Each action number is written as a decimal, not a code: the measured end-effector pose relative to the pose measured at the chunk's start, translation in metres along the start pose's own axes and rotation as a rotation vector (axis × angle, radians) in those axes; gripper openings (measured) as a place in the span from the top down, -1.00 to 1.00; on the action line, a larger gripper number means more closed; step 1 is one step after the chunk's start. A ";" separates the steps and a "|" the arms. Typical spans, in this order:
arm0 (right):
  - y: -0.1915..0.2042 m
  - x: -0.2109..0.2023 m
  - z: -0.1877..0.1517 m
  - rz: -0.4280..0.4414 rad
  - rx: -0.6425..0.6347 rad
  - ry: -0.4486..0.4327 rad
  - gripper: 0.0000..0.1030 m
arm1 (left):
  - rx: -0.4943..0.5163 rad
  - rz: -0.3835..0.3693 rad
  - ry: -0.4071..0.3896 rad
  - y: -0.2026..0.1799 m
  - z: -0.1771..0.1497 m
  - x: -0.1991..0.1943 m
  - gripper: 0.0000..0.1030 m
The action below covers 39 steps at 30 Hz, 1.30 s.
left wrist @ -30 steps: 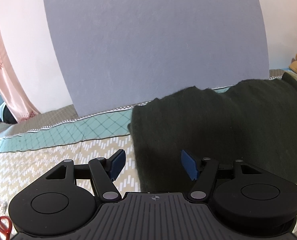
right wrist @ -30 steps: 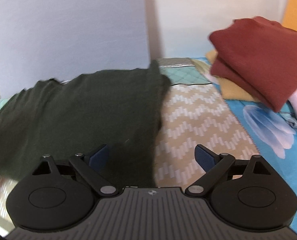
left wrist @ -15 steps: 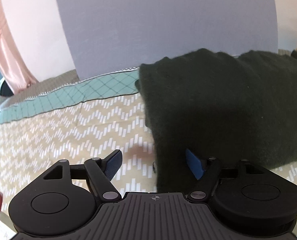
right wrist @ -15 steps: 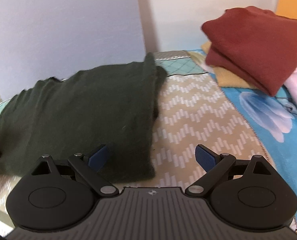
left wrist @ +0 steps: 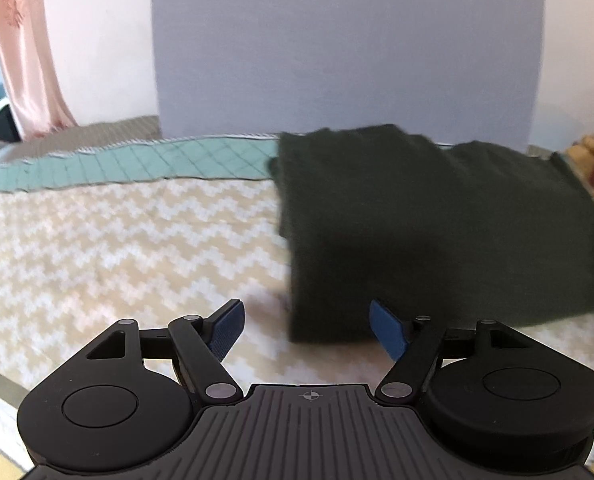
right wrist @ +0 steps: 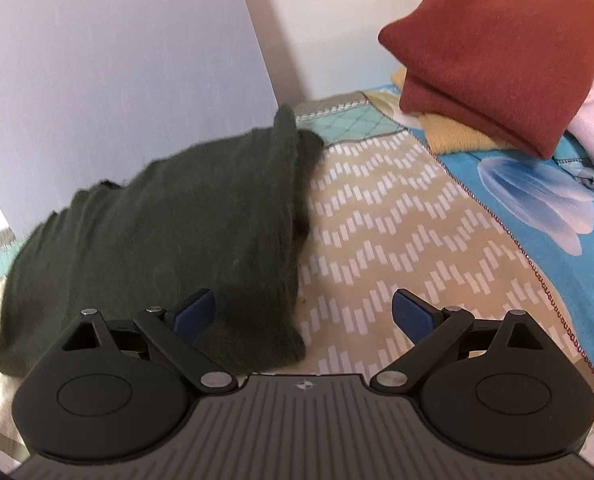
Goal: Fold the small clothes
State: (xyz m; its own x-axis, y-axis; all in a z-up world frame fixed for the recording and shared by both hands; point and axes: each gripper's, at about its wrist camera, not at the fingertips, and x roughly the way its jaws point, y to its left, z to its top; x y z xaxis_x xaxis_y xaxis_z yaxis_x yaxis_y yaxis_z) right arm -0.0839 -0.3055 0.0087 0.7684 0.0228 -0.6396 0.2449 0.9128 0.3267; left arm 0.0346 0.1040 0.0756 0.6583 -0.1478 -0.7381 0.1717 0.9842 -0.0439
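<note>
The dark green garment lies folded on the bed, near the wall — likely 1 fold left, or stacking. Left gripper and right gripper hover over its near corners, fingers wide, empty. No readable writing.

Your left gripper has its jaws spread wide and holds nothing; your right gripper likewise has wide, empty jaws.
</note>
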 end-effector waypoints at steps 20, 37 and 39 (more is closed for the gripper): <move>-0.021 -0.007 0.010 0.197 0.167 -0.078 -0.92 | -0.232 -0.214 0.121 -0.030 -0.017 0.008 -1.00; -0.052 0.014 0.018 0.282 0.288 -0.006 -0.93 | -0.374 -0.255 0.146 -0.040 -0.011 0.037 -1.00; -0.053 0.021 0.024 0.312 0.298 0.030 -0.93 | -0.405 -0.269 0.125 -0.037 -0.011 0.041 -1.00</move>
State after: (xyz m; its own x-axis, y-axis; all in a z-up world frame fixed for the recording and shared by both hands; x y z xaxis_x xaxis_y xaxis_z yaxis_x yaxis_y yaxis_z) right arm -0.0665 -0.3630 -0.0058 0.8160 0.2953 -0.4969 0.1669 0.7027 0.6917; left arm 0.0473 0.0623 0.0395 0.5324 -0.4133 -0.7387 0.0091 0.8754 -0.4832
